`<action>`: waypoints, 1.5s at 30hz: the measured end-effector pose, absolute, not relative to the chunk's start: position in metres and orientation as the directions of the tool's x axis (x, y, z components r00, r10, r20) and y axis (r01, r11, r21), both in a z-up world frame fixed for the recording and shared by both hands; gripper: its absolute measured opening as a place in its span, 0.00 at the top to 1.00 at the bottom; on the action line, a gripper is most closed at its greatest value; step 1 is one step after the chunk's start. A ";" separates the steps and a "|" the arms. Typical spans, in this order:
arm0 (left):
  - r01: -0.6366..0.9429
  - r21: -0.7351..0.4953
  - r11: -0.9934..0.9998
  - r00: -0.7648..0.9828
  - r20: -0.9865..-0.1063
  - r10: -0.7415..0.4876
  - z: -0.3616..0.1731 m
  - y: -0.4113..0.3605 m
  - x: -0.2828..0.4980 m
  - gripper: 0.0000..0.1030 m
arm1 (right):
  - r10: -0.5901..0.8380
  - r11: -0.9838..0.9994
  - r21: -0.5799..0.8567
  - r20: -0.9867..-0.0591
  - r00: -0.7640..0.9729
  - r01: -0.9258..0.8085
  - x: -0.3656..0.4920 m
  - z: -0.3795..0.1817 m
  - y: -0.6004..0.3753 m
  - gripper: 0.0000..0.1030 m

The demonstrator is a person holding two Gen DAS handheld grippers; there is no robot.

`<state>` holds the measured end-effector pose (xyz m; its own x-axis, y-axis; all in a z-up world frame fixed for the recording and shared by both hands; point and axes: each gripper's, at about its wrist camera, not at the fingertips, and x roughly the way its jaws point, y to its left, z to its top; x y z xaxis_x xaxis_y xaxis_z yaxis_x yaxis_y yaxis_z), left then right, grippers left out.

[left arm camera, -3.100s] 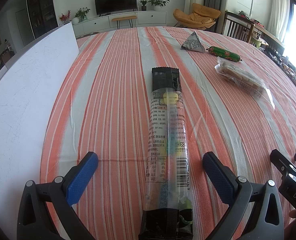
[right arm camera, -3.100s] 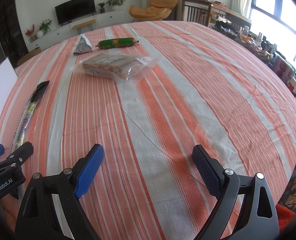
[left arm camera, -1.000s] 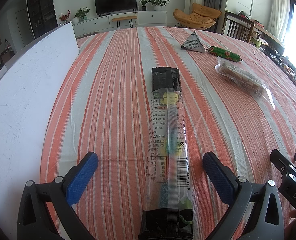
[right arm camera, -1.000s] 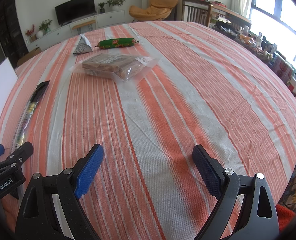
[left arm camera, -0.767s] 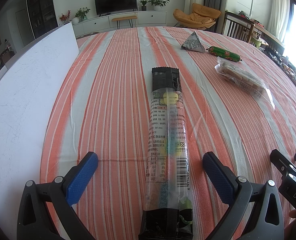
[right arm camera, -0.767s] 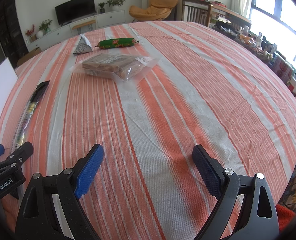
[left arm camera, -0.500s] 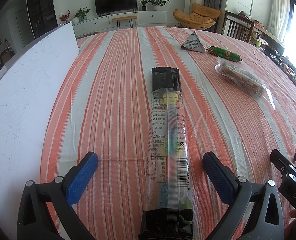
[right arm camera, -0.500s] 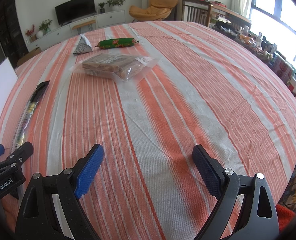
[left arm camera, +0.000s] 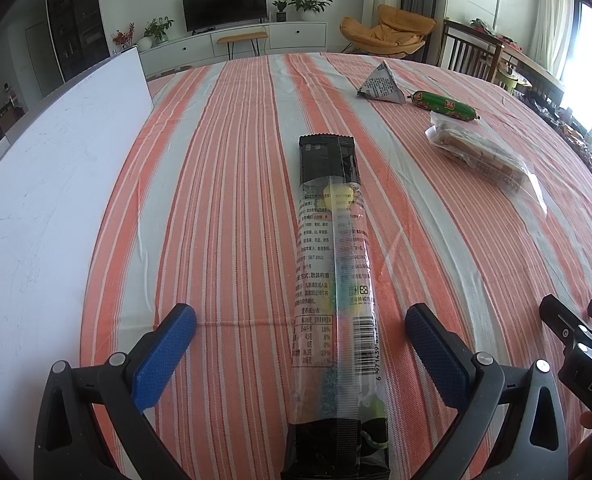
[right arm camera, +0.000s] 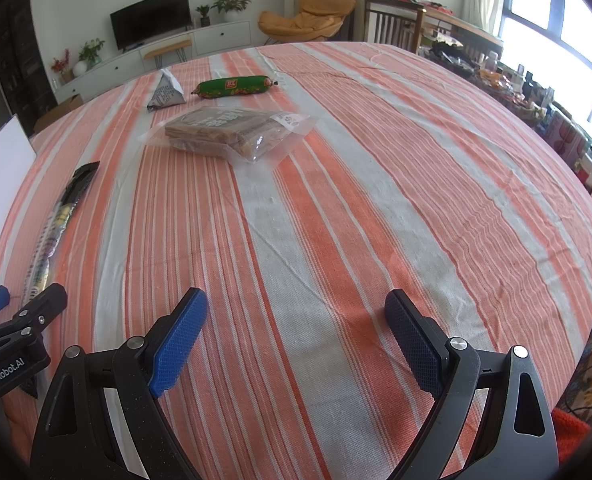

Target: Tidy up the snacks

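A long clear snack packet (left arm camera: 334, 272) with black ends lies lengthwise on the striped cloth. My left gripper (left arm camera: 302, 332) stands open, its blue pads on either side of the packet's near half without touching it. Farther right lie a grey triangular pouch (left arm camera: 380, 85), a green sausage (left arm camera: 444, 105) and a clear bag of brown biscuits (left arm camera: 480, 154). My right gripper (right arm camera: 296, 320) is open over bare cloth. In its view the biscuit bag (right arm camera: 231, 130), green sausage (right arm camera: 233, 86), triangular pouch (right arm camera: 165, 92) and long packet (right arm camera: 57, 220) lie ahead and to the left.
A white board (left arm camera: 43, 208) covers the table's left side. The orange-and-grey striped tablecloth (right arm camera: 356, 200) spreads wide to the right. Wooden chairs (right arm camera: 392, 24) and a cluttered side table stand past the far right edge. The other gripper's tip (left arm camera: 580, 344) shows at the right.
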<state>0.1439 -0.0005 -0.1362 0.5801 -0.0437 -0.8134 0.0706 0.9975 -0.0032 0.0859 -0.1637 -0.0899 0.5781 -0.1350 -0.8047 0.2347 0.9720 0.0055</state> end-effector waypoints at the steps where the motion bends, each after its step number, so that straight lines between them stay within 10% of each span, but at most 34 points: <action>1: 0.071 -0.003 0.997 0.580 -0.813 -0.044 -0.136 -0.001 0.144 0.00 | -0.135 0.972 0.006 -0.805 0.578 0.235 0.086 -0.090 -0.164 0.10; 18: 0.070 -0.003 0.998 0.580 -0.813 -0.043 -0.136 -0.001 0.144 0.00 | 0.040 0.945 0.265 -0.678 0.734 0.192 0.068 -0.042 -0.211 0.12; 28: 0.070 -0.003 0.998 0.580 -0.813 -0.043 -0.136 -0.001 0.144 0.00 | 0.109 0.910 -0.114 -0.862 0.494 -0.399 0.201 -0.032 -0.166 0.12; 39: 0.070 -0.004 0.998 0.580 -0.813 -0.044 -0.136 -0.001 0.144 0.00 | 0.145 0.939 0.034 -0.942 0.302 -0.343 0.306 -0.092 -0.154 0.11; 45: 0.077 -0.005 0.997 0.574 -0.817 -0.048 -0.136 -0.001 0.144 0.00 | 0.234 0.966 0.182 -0.919 0.317 -0.186 0.272 -0.079 -0.189 0.52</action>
